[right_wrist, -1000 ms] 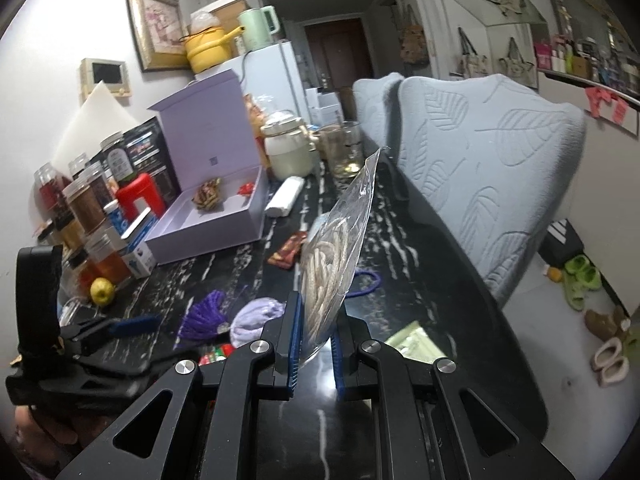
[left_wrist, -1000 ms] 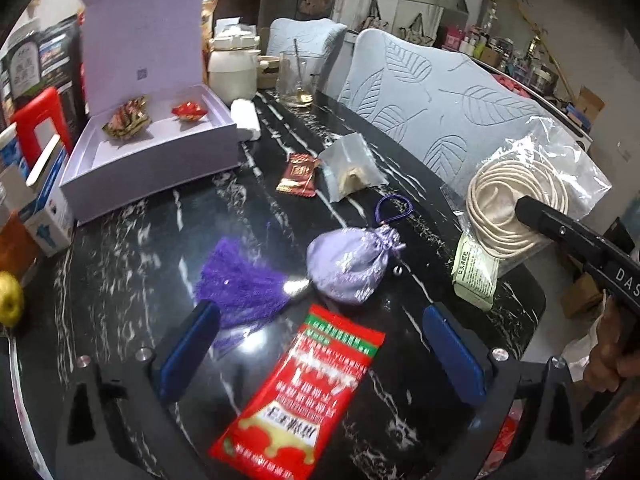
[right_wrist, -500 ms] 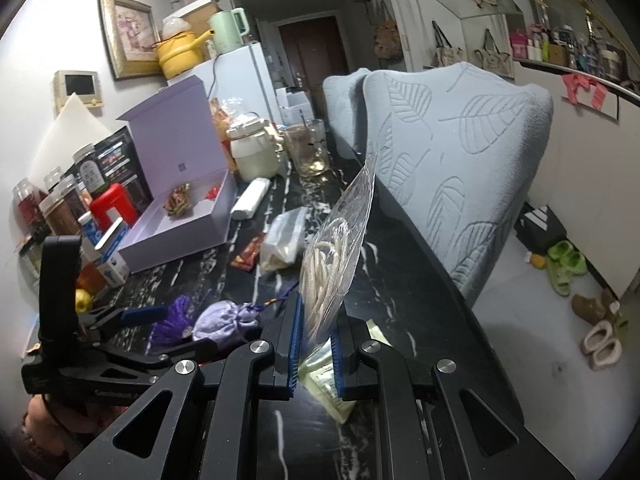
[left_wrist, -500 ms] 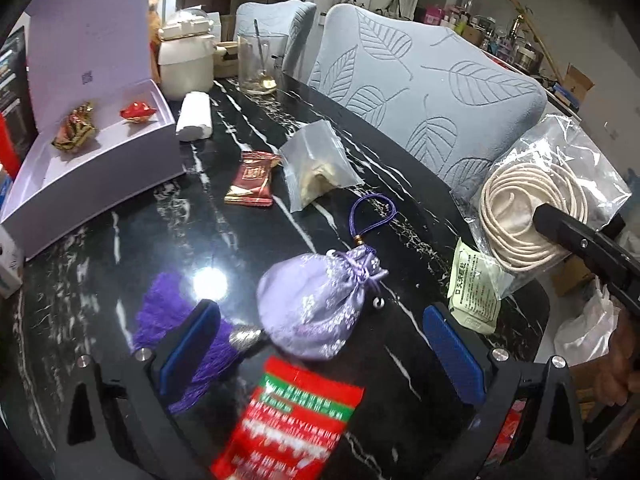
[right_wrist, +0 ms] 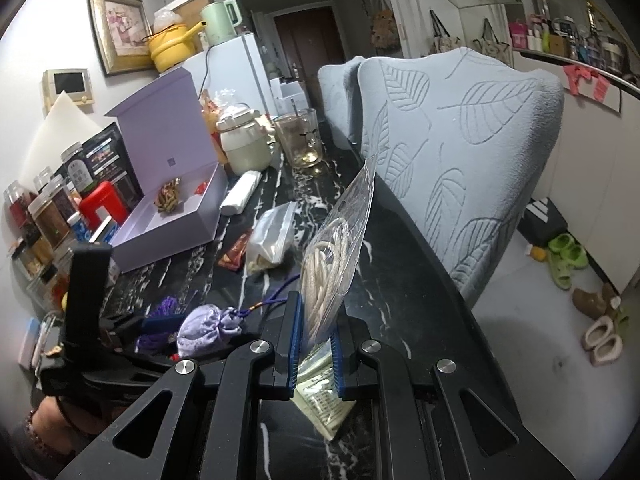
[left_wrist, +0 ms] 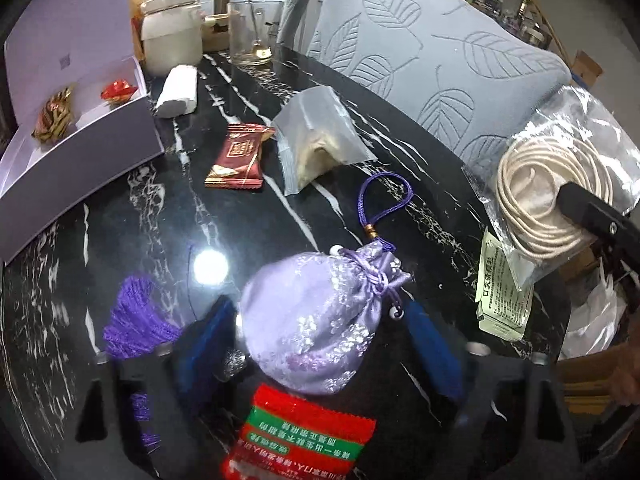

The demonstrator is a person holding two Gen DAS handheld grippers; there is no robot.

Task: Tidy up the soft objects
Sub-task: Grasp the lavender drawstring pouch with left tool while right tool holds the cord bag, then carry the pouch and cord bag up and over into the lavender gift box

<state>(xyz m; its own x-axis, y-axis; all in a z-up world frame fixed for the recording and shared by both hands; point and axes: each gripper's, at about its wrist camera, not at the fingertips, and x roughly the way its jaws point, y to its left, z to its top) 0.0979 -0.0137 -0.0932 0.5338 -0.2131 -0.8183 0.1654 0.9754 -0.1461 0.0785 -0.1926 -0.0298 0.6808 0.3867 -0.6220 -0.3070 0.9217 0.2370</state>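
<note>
As the left gripper (left_wrist: 320, 336) closes round the pouch (left_wrist: 316, 320), now nearer, the right gripper (right_wrist: 314, 350) clamps the cord bag (right_wrist: 340, 248).

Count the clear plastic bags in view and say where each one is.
2. A clear plastic bag of coiled cream cord is held in the right gripper over the black marble table edge. A clear zip bag with beige contents lies mid-table beside the maroon candy wrapper. Others may be hidden.

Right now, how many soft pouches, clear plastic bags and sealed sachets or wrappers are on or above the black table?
Fabric pouches: 1, lilac pouch
Clear bags: 2, rope bag, zip bag
Sachets or wrappers: 3, red-green sachet, brown wrapper, pale green sachet
Total: 6
</note>
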